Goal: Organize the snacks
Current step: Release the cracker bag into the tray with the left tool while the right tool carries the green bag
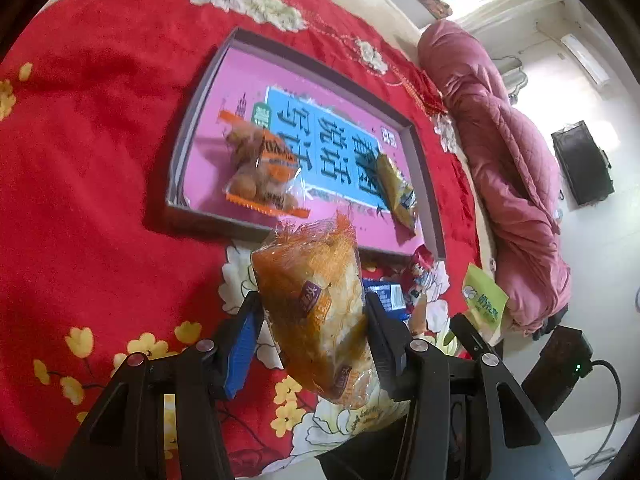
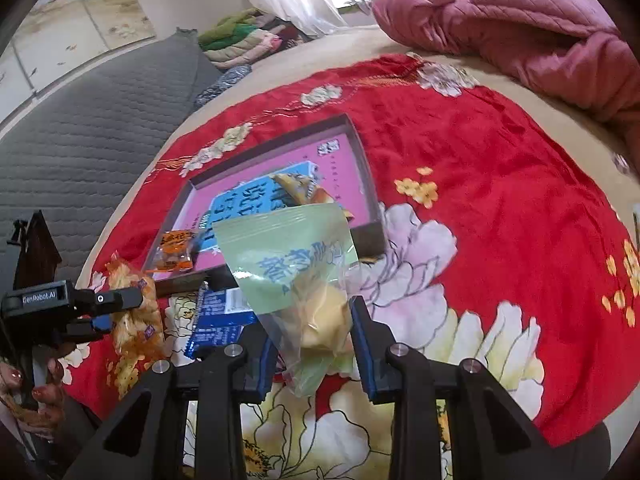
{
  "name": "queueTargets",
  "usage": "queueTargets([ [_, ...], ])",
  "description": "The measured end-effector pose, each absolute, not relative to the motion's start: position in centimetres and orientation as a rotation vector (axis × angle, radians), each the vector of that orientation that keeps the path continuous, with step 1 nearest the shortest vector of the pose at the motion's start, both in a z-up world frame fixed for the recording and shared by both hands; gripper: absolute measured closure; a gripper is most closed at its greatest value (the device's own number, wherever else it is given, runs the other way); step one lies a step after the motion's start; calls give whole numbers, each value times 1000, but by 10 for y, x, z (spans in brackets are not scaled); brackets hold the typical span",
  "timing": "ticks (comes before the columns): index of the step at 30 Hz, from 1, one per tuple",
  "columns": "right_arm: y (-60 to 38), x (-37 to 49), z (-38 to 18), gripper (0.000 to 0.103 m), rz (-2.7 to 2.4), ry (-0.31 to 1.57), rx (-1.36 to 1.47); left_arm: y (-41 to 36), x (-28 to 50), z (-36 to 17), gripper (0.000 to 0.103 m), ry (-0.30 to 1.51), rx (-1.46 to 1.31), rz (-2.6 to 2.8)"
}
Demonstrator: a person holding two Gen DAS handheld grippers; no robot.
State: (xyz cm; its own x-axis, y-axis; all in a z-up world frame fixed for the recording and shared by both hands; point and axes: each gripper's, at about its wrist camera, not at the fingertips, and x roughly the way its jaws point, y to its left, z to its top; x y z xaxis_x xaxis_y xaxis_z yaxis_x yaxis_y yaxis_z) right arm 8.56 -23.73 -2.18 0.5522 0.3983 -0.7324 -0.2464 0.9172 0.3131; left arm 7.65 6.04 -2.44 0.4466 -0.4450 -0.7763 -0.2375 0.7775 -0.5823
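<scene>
left gripper [image 1: 312, 316]: your nearest thing in the left wrist view; its fingers pinch the orange bread packet [image 1: 316, 312] from both sides, held up in front of the box's near rim.
orange bread packet label: small purple patches with print too blurred to read.
right gripper [image 2: 312, 332]: your fingers clamp the lower end of the green pouch [image 2: 292, 264], which stands up between them.
green pouch writing: blue chinese characters on pale green, seen upside down; you cannot read them clearly. yellow pieces show through its clear lower part.
left gripper body: white lettering reads "genrobot.ai" in the right wrist view.
box [image 1: 192, 120]: shallow grey-walled tray on the red floral blanket [image 1: 100, 160], pink floor with a blue panel of large dark chinese characters.
inside the box: an orange-edged nut packet [image 1: 260, 168] by the near left, a yellow packet [image 1: 396, 192] toward the right wall.
blue packet [image 2: 220, 316]: lying on the blanket just outside the box's near rim, white print too small to read.
pink quilt [image 2: 520, 28]: bunched beyond the blanket.
</scene>
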Motion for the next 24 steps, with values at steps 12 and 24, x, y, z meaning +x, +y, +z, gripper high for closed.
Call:
queueTargets([
  [12, -224, 86, -11, 69, 427, 846, 161, 68, 73, -6, 51, 1068, -662, -118],
  [24, -217, 97, -12, 69, 441, 839, 172, 64, 80, -16, 53, 1081, -652, -105],
])
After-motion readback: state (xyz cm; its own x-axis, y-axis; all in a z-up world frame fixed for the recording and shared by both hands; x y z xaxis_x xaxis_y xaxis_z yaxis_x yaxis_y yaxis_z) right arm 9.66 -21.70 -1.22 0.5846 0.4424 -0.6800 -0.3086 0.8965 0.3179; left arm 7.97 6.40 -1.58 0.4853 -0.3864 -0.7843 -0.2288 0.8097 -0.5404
